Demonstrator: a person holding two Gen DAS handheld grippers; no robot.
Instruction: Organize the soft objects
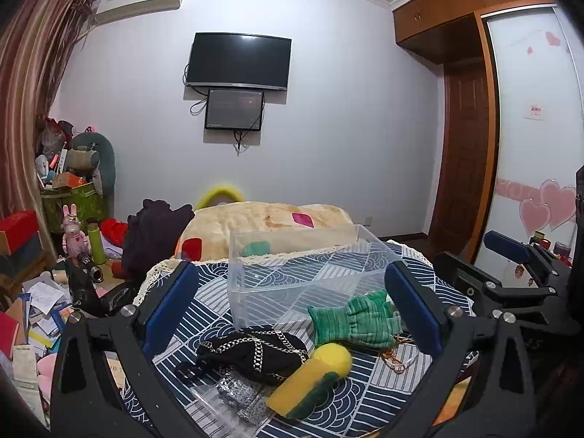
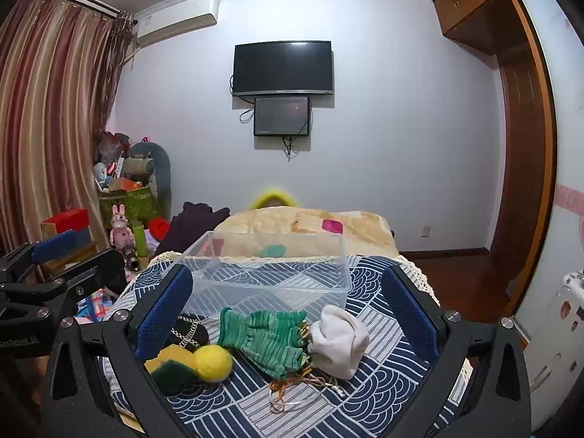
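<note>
A clear plastic box (image 1: 292, 273) (image 2: 270, 273) stands empty on the patterned cloth. In front of it lie green knit gloves (image 1: 357, 319) (image 2: 266, 335), a yellow ball (image 1: 334, 357) (image 2: 213, 363), a yellow-green sponge (image 1: 303, 390) (image 2: 169, 368), a black pouch with a chain (image 1: 255, 354) (image 2: 189, 332) and a white sock (image 2: 339, 339). My left gripper (image 1: 292, 314) is open and empty above the pouch and gloves. My right gripper (image 2: 288, 317) is open and empty above the gloves. Each gripper shows at the edge of the other's view.
A silver glitter piece (image 1: 241, 398) and a tangle of orange string (image 2: 295, 390) lie on the blue-white patterned cloth (image 1: 365, 401). A beige blanket (image 2: 303, 233) lies behind the box. Clutter, a pink rabbit figure (image 1: 73, 233) and papers fill the left floor.
</note>
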